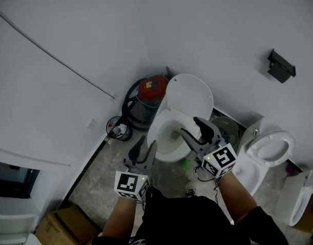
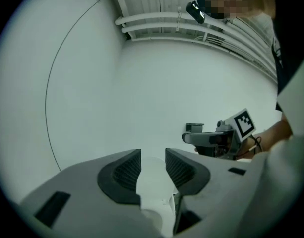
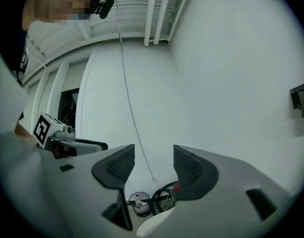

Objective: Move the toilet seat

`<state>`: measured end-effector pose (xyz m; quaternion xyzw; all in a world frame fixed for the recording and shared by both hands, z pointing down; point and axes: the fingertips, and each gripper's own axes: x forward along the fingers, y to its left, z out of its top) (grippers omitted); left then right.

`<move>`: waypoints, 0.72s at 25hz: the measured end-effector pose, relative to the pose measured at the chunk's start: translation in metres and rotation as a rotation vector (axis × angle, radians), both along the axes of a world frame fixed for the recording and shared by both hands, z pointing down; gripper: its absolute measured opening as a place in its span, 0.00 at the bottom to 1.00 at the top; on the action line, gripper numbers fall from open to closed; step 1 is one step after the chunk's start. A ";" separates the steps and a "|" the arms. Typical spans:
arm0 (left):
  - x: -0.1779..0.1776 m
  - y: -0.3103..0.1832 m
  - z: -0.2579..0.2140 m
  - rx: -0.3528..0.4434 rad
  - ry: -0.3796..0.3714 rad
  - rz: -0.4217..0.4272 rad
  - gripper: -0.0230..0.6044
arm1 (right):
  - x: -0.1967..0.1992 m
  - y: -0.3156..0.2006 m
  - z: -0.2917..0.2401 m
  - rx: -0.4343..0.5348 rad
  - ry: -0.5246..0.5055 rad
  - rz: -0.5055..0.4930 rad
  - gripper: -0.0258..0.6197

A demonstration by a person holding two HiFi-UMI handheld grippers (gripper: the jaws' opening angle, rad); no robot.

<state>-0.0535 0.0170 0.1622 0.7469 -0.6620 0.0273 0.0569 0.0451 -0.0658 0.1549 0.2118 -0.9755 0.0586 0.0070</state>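
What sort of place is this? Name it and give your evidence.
Likely a storeroom or workroom, not a working bathroom: a toilet with a second toilet close by, a red vacuum, a cardboard box.

You have no words, brands, numbers or signs to read anywhere here. The only markings are black-and-white square patterns on your left gripper (image 1: 146,148) and your right gripper (image 1: 190,126), and they carry no letters.

White oval toilet seat (image 1: 189,95), upright.
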 end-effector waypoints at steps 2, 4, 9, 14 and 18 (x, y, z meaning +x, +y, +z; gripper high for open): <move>-0.021 -0.004 0.002 -0.012 0.005 0.048 0.26 | -0.017 -0.004 0.001 -0.017 -0.003 0.053 0.42; -0.044 -0.006 0.005 -0.014 0.010 0.100 0.26 | -0.035 -0.004 0.002 -0.036 -0.008 0.103 0.42; -0.093 -0.016 0.008 -0.015 0.029 0.194 0.26 | -0.074 -0.005 -0.003 -0.027 -0.005 0.206 0.42; -0.113 -0.024 0.005 -0.013 0.028 0.276 0.26 | -0.087 0.000 -0.006 -0.023 -0.002 0.290 0.42; -0.113 -0.034 0.005 -0.009 0.021 0.333 0.26 | -0.081 0.000 0.000 -0.025 0.003 0.347 0.42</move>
